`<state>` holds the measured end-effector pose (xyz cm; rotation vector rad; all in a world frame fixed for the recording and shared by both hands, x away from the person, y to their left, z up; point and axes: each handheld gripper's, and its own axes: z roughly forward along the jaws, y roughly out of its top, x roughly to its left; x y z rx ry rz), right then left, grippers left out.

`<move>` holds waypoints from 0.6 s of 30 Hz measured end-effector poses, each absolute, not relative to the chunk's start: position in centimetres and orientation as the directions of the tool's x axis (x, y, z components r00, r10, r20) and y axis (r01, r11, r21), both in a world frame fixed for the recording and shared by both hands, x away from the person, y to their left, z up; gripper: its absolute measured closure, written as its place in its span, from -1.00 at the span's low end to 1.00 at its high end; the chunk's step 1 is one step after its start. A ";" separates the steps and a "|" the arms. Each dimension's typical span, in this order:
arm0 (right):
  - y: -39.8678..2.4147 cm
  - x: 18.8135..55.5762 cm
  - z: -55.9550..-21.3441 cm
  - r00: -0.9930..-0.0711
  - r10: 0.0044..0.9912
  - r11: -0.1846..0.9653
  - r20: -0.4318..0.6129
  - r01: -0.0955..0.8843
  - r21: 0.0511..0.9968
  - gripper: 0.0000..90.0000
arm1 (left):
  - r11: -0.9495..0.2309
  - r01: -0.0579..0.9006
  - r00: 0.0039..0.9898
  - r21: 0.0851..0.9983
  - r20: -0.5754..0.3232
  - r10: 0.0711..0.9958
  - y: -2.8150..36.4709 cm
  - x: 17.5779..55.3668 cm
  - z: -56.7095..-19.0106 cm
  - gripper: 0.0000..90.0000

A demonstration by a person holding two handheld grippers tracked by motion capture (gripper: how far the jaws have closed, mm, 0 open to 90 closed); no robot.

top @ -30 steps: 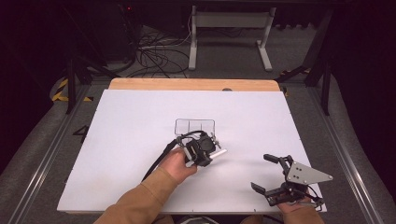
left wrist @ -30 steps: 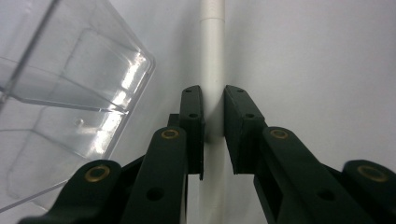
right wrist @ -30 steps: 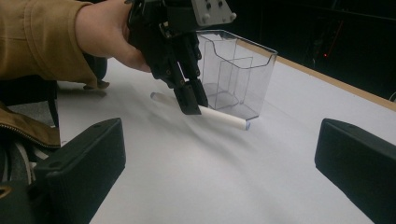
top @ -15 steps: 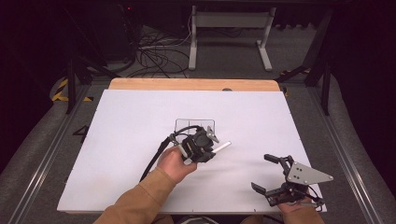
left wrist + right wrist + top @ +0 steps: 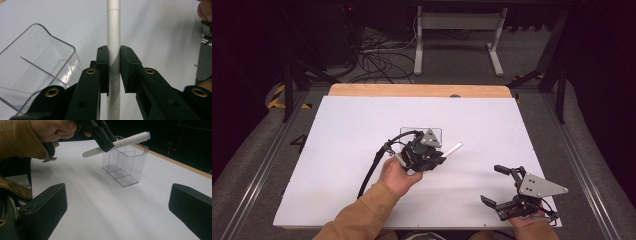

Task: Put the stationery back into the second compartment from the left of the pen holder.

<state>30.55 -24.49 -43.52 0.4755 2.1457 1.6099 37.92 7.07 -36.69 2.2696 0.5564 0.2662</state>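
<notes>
Clamped on a white pen [image 5: 452,149], the jaws of my left gripper [image 5: 428,159] sit close together in the high view, while those of my right gripper [image 5: 499,186] stand wide apart with nothing between them. From that camera I see the left gripper held above the middle of the tabletop [image 5: 337,150], the pen sticking out of it toward the right edge. Just behind the gripper is a clear box [image 5: 438,133], partly hidden by the grey plate. My right gripper rests near the front right corner, well apart from the pen and the box.

Left gripper view next: the 2 black jaws press on the pen [image 5: 113,37] from both sides, about midway along its barrel, and the pen runs straight up the frame over the white tabletop [image 5: 160,30]. The box [image 5: 37,62] lies to the left of the jaws, just beside them, its open top toward me and a divider showing inside.

Right gripper view last: my own 2 jaws sit far apart at the bottom corners, empty. Beyond them the left gripper [image 5: 106,143] holds the pen [image 5: 125,142] tilted, its far end raised over the box [image 5: 125,166]. I cannot tell whether the pen touches the rim. The box stands upright on the tabletop [image 5: 100,207], with dividers splitting it into compartments.
</notes>
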 end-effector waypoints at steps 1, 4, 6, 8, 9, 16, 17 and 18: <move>-24.5 30.5 -43.5 -0.856 0.503 0.275 -0.124 0.022 0.961 -0.95 | -0.609 0.309 0.883 0.731 0.018 0.469 7.1 37.9 -36.7 0.75; -24.5 30.6 -43.5 -0.855 0.503 0.276 -0.125 0.022 0.961 -0.95 | -0.593 0.300 0.881 0.748 0.022 0.473 7.3 37.8 -36.5 0.75; -24.4 30.6 -43.5 -0.855 0.503 0.275 -0.124 0.022 0.961 -0.95 | -0.589 0.296 0.881 0.752 0.023 0.472 7.4 37.8 -36.4 0.75; -24.4 30.6 -43.5 -0.856 0.500 0.278 -0.128 0.019 0.960 -0.95 | -0.584 0.292 0.881 0.757 0.025 0.472 7.4 37.7 -36.4 0.75; -24.4 30.6 -43.5 -0.856 0.500 0.278 -0.128 0.019 0.960 -0.95 | -0.586 0.288 0.882 0.757 0.030 0.471 7.4 37.7 -36.3 0.75; -24.4 30.5 -43.5 -0.857 0.499 0.277 -0.127 0.019 0.961 -0.95 | -0.509 0.240 0.883 0.826 0.032 0.468 7.9 37.2 -35.8 0.75; -24.4 30.5 -43.5 -0.857 0.500 0.276 -0.126 0.020 0.961 -0.95 | -0.509 0.240 0.883 0.826 0.032 0.468 7.9 37.2 -35.8 0.75; -24.4 30.5 -43.5 -0.857 0.500 0.276 -0.125 0.021 0.961 -0.95 | -0.478 0.233 0.885 0.847 0.020 0.466 8.1 37.1 -35.7 0.75</move>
